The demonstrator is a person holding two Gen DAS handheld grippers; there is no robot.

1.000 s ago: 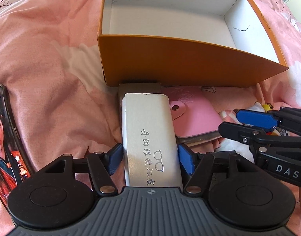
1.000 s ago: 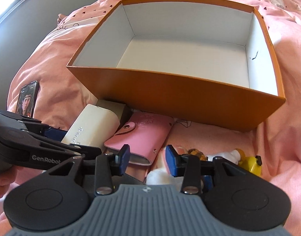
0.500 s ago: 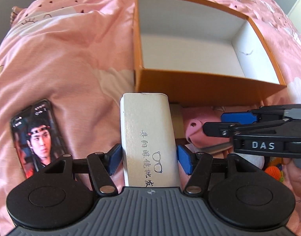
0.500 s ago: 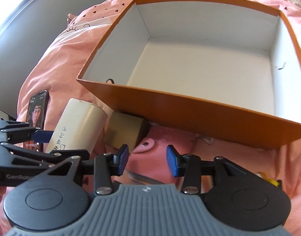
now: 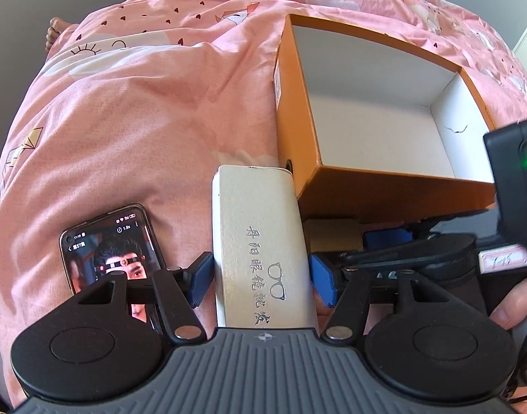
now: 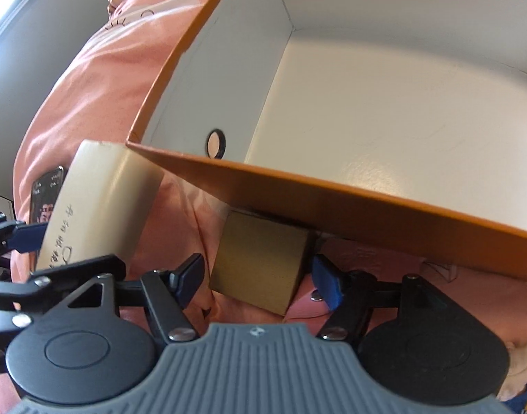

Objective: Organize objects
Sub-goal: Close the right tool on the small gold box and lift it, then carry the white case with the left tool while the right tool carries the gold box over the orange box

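Left gripper [image 5: 261, 281] gripping white glasses case [image 5: 260, 238], right gripper [image 6: 258, 281] straddling brown box [image 6: 260, 262]

Orange box [image 5: 394, 186]: interior bare, open from above; I see free room there. Near wall [image 6: 332, 203] stands betw my right gripper [image 6: 256, 277] and that interior. Small tan box [image 6: 260, 265] sits tight under that wall, betw the open fingers. Left gripper [image 5: 261, 277] w/ white case [image 5: 260, 241]: box corner just right of case's far end. Phone [image 5: 108, 245] lies near left. Bedspread [image 5: 142, 120] far left: open.
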